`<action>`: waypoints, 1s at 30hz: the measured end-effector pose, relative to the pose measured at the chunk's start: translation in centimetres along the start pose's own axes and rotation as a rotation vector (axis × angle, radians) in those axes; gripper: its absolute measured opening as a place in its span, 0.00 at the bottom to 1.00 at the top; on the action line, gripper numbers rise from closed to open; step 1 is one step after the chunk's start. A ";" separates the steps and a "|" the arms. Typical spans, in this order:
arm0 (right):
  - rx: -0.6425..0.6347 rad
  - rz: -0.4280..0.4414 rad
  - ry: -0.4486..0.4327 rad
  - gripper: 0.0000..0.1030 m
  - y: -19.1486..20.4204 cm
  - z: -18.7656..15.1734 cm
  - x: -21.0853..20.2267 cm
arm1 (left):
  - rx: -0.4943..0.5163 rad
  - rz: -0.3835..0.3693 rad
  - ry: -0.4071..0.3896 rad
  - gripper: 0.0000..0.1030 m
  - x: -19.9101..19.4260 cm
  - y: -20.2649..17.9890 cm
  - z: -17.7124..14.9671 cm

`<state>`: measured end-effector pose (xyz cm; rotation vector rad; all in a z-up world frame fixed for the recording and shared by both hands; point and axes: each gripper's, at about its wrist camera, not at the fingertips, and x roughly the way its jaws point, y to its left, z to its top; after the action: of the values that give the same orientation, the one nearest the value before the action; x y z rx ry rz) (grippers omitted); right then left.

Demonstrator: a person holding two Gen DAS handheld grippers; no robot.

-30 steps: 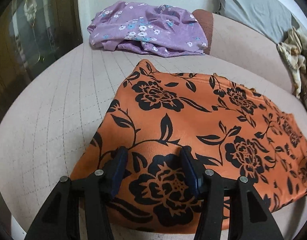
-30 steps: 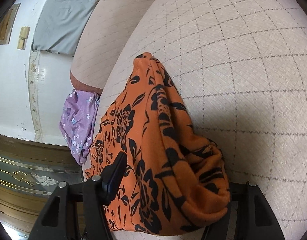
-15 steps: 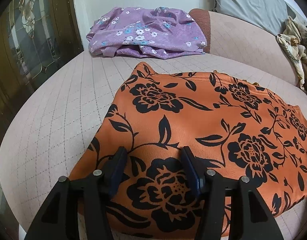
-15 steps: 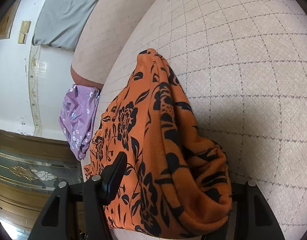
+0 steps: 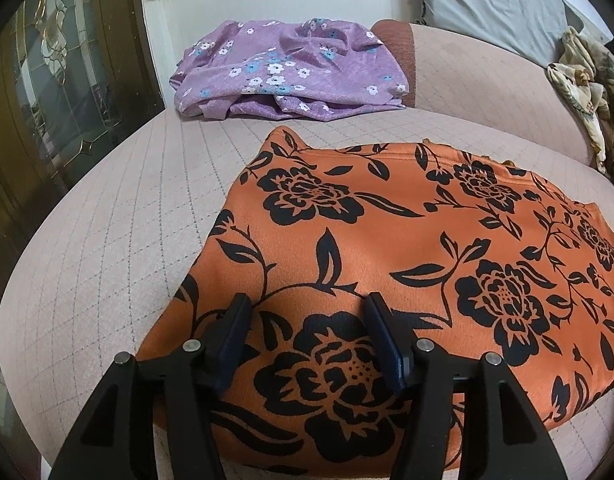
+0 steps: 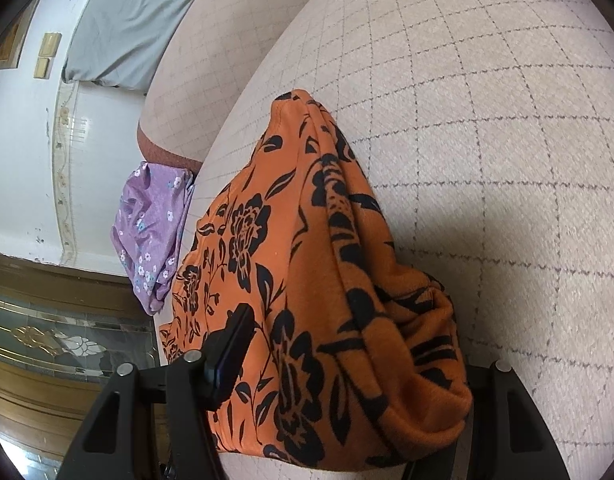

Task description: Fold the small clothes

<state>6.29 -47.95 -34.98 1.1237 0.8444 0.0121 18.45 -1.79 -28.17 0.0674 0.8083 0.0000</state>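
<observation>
Your left hand-held gripper [image 5: 307, 308] hung over the near edge of the orange cloth with black flowers [image 5: 387, 240]. Its jaws stood moderately wide and had just been opening a little. The cloth lay flat beneath the gap and nothing was clamped.

That orange cloth was spread on the quilted beige cushion [image 5: 119, 220]. In the left wrist view it ran from 6 o'clock out toward 3 o'clock.

At 12 o'clock from it, well apart, a purple garment with small white and blue flowers [image 5: 291, 64] lay crumpled against the back of the cushion. A grey pillow [image 5: 487, 4] leaned at 1 o'clock. A pale patterned rag [image 5: 587, 80] sat at 2 o'clock, and a glazed wooden door [image 5: 47, 80] stood at 9 o'clock.

Your right hand-held gripper [image 6: 347, 344] was at the cloth's other end. There a thick rolled fold of the orange fabric filled the space between the jaws and draped over the finger at 5 o'clock, hiding it. The finger [image 6: 231, 348] at 7 o'clock lay against the cloth. You could not tell from that view whether the pads were pinching the fold.

In the right wrist view, the purple garment showed at 9 o'clock from the fold.
</observation>
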 end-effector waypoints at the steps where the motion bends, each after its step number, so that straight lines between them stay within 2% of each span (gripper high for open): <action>1: 0.002 0.002 0.001 0.63 0.0 0.0 0.0 | 0.002 -0.002 0.000 0.60 0.0 0.0 0.0; 5: 0.008 0.011 0.003 0.64 -0.3 0.0 0.0 | 0.007 -0.012 -0.010 0.61 0.0 0.1 -0.1; 12: 0.005 0.027 -0.004 0.66 -0.5 -0.1 -0.2 | 0.011 -0.056 -0.014 0.70 0.2 0.2 -0.2; 22: -0.076 0.010 -0.027 0.66 0.3 -1.0 -0.4 | 0.018 -0.078 -0.002 0.71 -1.0 0.8 -0.1; 24: -0.104 -0.020 -0.033 0.62 0.7 -1.2 -0.4 | -0.011 -0.098 -0.027 0.71 -2.3 2.1 0.3; 26: -0.146 -0.089 -0.043 0.37 1.1 -1.4 -0.2 | -0.039 -0.071 -0.044 0.72 -3.0 3.7 0.7; 27: -0.158 -0.103 -0.041 0.34 1.3 -1.5 -0.1 | -0.051 -0.039 -0.039 0.72 -2.9 4.6 0.8; 29: -0.154 -0.111 -0.055 0.27 1.5 -1.7 -0.1 | -0.060 0.012 0.009 0.72 -1.9 6.0 0.8; 30: -0.155 -0.116 -0.062 0.26 1.8 -1.8 -0.2 | -0.045 0.020 0.073 0.72 -0.7 6.3 0.5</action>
<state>5.77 -45.85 -33.74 0.9238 0.8375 -0.0526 18.53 4.49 -26.95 0.0335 0.8799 0.0397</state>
